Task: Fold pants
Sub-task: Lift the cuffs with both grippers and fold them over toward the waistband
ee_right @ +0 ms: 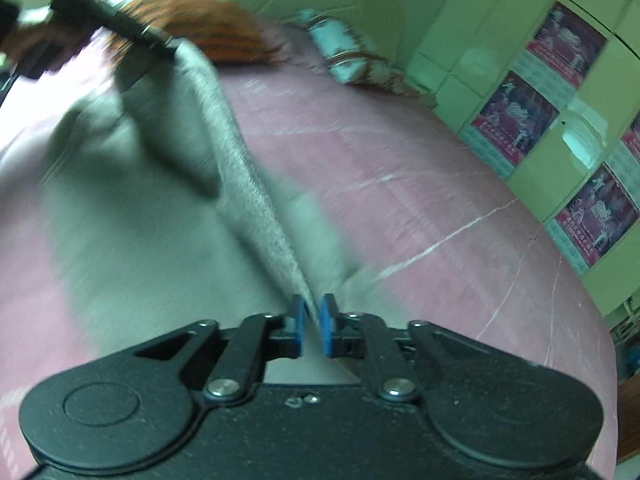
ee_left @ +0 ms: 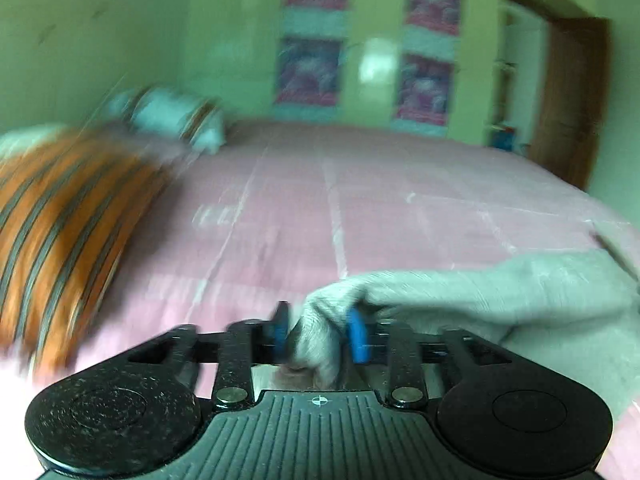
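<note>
Both views are motion-blurred, so fine detail is limited.

Your left gripper [ee_left: 318, 332] is clamped on a bunched wad of the grey pants [ee_left: 500, 296]; cloth fills the gap between the blue pads [ee_left: 358, 338] and spills out toward the camera. Your right gripper [ee_right: 313, 326] pinches a thin ridge of the same pants [ee_right: 120, 208] between nearly closed pads.

In the right wrist view the fabric runs as a taut crest from the right gripper up to the left gripper [ee_right: 120, 40], with the rest draped down on the pink bedsheet [ee_right: 400, 168]. The pants lie toward the near edge of the bed, partly lifted, well short of the orange striped pillow [ee_left: 68, 224] and the white pillow [ee_left: 180, 116] at the head end.

Judgement: a fold is mid-carry, not yet laid down.

Risks from here:
- The right hold looks thin. A quick pull could slip the edge out, and the crest would collapse unevenly.
- The left hold is a wad, not a flat edge; setting it down as it is would likely leave a lump in the fold.
- Unequal height or speed between your two hands could skew the fold line.
- The draped part may drag and wrinkle on the sheet.
</note>
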Available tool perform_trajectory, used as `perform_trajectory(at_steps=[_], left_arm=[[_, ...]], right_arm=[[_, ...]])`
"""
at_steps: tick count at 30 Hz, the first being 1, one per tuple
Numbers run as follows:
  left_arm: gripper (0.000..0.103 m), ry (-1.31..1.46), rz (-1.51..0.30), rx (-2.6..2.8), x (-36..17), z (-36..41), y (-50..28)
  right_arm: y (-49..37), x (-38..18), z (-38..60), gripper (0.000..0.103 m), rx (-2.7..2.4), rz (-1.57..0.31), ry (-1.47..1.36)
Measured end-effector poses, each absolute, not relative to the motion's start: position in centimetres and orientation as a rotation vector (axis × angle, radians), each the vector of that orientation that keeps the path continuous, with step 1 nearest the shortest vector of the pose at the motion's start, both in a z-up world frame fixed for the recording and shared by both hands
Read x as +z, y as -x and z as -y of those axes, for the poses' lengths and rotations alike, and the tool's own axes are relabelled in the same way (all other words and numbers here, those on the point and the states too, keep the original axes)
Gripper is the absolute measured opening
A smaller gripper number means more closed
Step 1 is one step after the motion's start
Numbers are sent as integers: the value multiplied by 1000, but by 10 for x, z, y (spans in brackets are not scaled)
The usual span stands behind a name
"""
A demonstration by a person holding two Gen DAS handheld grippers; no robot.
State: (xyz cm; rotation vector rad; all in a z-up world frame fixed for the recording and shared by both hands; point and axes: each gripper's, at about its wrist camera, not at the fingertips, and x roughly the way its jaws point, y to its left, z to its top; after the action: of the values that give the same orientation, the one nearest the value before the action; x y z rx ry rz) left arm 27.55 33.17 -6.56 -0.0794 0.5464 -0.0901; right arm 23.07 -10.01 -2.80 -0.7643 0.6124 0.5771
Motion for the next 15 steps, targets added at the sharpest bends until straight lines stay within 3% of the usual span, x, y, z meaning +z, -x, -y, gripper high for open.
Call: perform_trajectory(at_steps=[1,2,8,15], left_arm=[[63,120,-545,-54,-70,-335,-259],[63,127,-568,-20,-73,-336,-248],[63,313,-564,124,-58,-347,-200],[63,648,-594,96,-61,-332,-216]], right_arm=[[-215,-38,101,22,558,-609,772],[-202,-43,103,26,547,-616,761],[-184,-38,130,24,431,-673,457],[-204,-29,151,25,284,-637,188]])
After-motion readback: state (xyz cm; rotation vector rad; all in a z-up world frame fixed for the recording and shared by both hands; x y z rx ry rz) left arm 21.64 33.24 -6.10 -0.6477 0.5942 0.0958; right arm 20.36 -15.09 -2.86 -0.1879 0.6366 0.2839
